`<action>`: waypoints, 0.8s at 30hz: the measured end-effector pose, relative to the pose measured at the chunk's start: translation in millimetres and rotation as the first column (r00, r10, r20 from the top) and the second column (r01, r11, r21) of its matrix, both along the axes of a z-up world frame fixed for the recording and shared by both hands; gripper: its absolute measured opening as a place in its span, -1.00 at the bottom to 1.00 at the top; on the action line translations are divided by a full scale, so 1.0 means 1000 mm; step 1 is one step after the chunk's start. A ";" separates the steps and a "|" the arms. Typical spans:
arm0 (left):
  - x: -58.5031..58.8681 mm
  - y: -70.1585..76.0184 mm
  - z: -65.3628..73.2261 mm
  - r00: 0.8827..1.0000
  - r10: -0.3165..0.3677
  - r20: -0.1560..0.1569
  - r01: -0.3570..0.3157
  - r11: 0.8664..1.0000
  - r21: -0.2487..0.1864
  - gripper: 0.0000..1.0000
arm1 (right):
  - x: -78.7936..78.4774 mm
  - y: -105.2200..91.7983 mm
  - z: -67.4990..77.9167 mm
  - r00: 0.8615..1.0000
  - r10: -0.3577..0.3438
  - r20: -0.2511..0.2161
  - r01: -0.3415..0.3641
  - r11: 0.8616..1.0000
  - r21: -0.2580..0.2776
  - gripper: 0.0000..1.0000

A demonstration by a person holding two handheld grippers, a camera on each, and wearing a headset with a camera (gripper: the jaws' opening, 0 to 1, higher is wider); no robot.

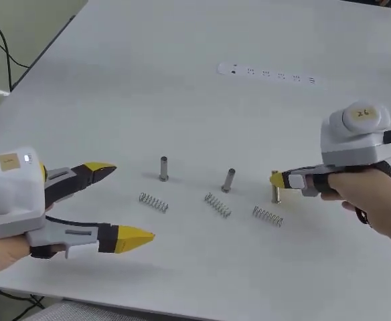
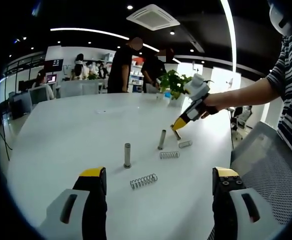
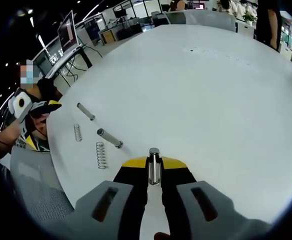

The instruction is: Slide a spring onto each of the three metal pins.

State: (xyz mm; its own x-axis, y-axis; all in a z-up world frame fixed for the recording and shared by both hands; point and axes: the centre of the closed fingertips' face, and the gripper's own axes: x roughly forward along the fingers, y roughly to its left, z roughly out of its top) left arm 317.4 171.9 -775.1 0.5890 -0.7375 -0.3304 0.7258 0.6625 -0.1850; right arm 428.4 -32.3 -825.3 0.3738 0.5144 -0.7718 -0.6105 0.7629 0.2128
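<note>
Three metal pins stand in a row on the white table: the left pin [image 1: 163, 168], the middle pin [image 1: 229, 179] and the right pin [image 1: 276, 194]. My right gripper [image 1: 276, 179] is shut on the right pin [image 3: 154, 167], which sits between its yellow tips [image 3: 154, 162]. Three springs lie flat in front of the pins: one on the left [image 1: 153, 202], one in the middle [image 1: 217, 205], one on the right [image 1: 268, 215]. My left gripper [image 1: 118, 200] hovers open and holds nothing, left of the left spring [image 2: 143, 181].
A white power strip [image 1: 266, 73] lies far back on the table. The table's near edge [image 1: 182, 304] runs just below the left gripper. People stand beyond the table's far end in the left gripper view.
</note>
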 end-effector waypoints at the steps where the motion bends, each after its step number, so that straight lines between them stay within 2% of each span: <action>1: 0.000 0.000 0.000 1.000 0.000 0.000 0.000 1.000 0.000 0.73 | 0.000 0.000 0.001 1.000 0.003 0.003 -0.003 1.000 0.001 -0.80; 16: 0.001 -0.002 -0.001 1.000 -0.006 -0.002 0.006 1.000 0.001 0.73 | 0.000 -0.003 0.007 0.999 -0.003 0.036 0.002 1.000 0.025 -0.80; 24: 0.000 -0.004 0.000 1.000 -0.008 -0.001 0.008 1.000 -0.002 0.73 | -0.001 -0.004 0.009 0.997 0.012 0.070 -0.013 1.000 0.016 -0.79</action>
State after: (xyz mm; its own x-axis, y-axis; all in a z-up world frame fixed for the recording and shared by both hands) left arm 317.4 168.2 -775.6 0.5826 -0.7430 -0.3296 0.7312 0.6561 -0.1867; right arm 427.3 -35.9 -816.7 0.4205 0.5319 -0.7350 -0.6335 0.7520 0.1818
